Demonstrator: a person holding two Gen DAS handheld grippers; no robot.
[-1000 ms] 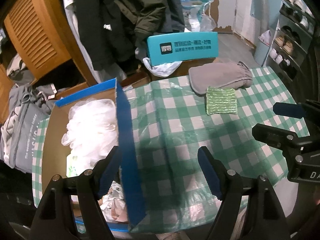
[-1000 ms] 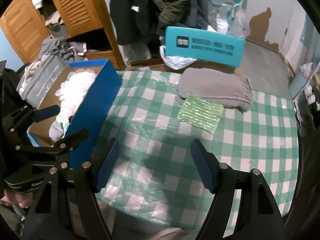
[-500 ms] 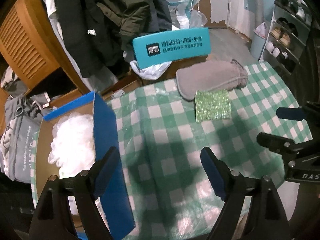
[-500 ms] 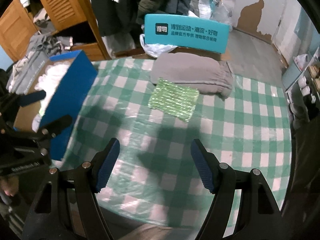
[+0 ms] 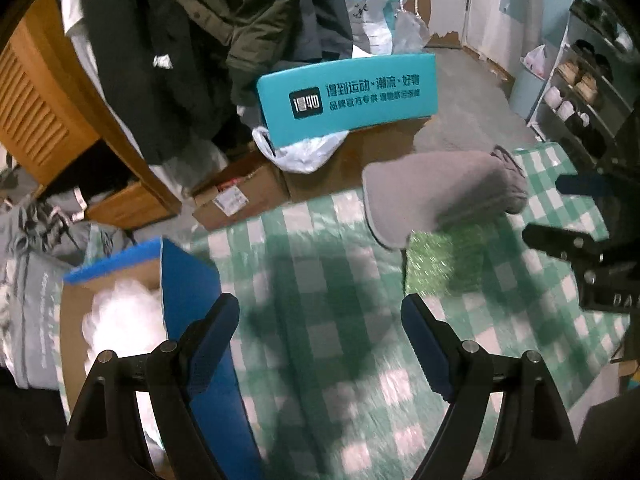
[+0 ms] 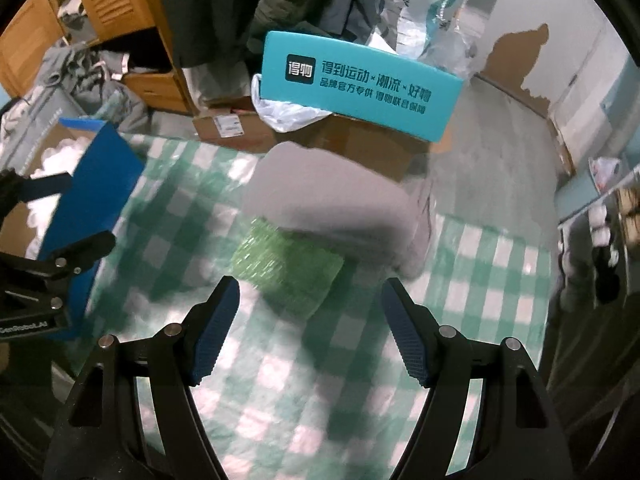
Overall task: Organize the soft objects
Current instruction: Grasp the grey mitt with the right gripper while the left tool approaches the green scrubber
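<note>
Green scrubber [image 6: 286, 270] lies just ahead of the right claw [image 6: 310, 334], whose jaws stand apart, empty.

Checked tbl [image 6: 480, 280]: mitt [image 6: 328, 196], sponge [image 6: 288, 268], box [image 6: 96, 184]

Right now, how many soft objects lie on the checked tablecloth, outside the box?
2: the grey mitt at the far edge and the green sponge cloth just before it, partly overlapped. Others may be hidden.

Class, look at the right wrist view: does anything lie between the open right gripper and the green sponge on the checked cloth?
Nothing visible does. Only bare checked cloth lies between the right gripper and the green sponge; the grey mitt lies beyond the sponge.
</note>
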